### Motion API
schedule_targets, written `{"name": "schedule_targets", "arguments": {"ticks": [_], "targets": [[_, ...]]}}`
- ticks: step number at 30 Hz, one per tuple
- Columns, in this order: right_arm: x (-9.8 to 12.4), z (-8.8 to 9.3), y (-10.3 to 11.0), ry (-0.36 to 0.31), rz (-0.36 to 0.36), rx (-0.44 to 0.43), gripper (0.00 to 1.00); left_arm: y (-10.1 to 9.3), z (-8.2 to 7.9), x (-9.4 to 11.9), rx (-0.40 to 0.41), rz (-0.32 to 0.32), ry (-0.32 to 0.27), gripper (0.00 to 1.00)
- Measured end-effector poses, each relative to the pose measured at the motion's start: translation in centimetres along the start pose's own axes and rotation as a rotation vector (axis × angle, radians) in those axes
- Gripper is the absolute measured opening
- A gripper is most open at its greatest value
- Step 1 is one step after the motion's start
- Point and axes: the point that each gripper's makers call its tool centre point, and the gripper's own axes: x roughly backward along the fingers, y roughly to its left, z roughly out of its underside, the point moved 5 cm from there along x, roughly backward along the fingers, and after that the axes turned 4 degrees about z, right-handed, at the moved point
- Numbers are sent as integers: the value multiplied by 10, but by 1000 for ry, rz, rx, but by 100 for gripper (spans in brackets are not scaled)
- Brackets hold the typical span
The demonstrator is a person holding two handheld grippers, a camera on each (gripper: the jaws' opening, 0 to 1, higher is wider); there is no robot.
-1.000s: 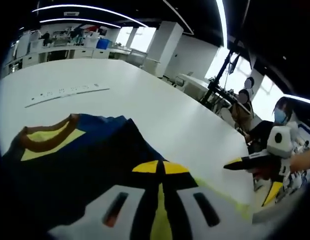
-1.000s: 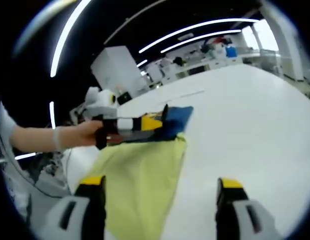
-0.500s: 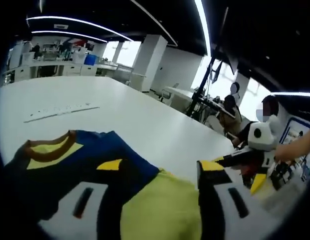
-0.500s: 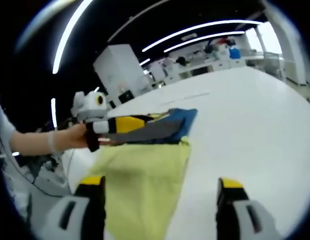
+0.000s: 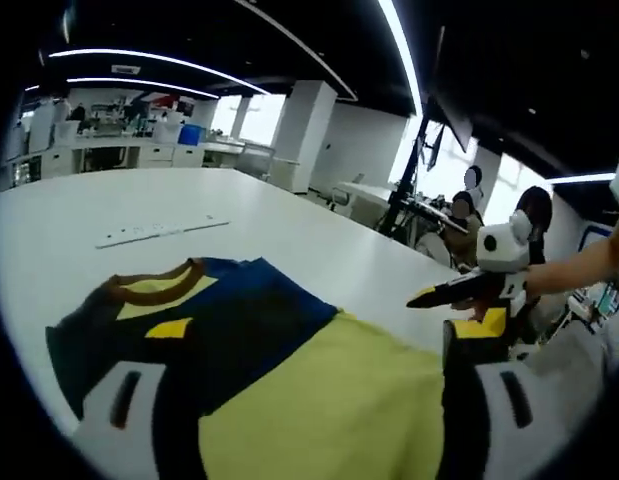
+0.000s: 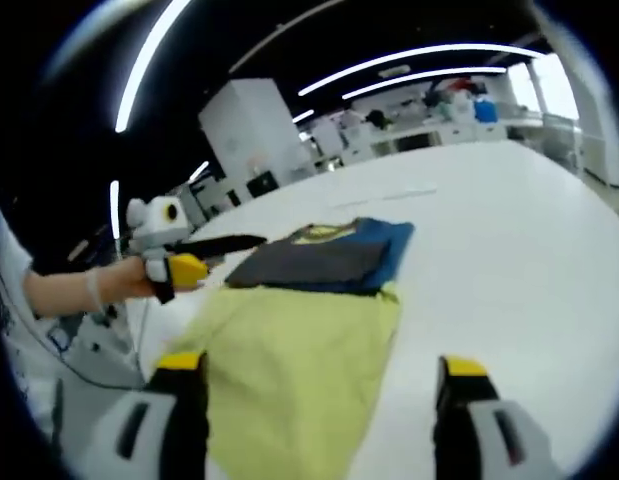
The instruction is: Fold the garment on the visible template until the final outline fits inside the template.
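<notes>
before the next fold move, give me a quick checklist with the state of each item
1. Left gripper clear of the garment: ok, it sits beside the cloth, apart from it.
2. Right gripper empty: ok, jaws apart, nothing between them.
3. Garment folded flat on the yellow template: ok, the dark blue stack lies at its far end.
4. Outline inside the template: not ok, the blue edge runs past the yellow onto the white table.
5. Garment and template in view: ok.
6. Left gripper's jaws open: cannot tell.
</notes>
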Motion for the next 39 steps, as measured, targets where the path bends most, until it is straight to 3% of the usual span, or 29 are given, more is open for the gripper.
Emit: {"name": "schedule_targets", "arguments": {"ticks": [9, 14, 23, 36, 39], "targets": [[-1, -5, 5, -6, -4, 23, 94, 10, -6, 54, -19, -110, -70, 99], [4, -10, 12, -23, -3, 33, 94, 13, -3, 85, -19, -153, -79, 99], [10, -9, 18, -36, 9, 44, 94, 16, 17, 136, -52, -231, -30, 99], [21, 0, 18, -35, 30, 57, 94, 14, 36, 172, -48, -255, 19, 99], [24, 3, 19, -26, 31, 61, 94, 12, 44, 176, -60, -251, 65, 99]]}}
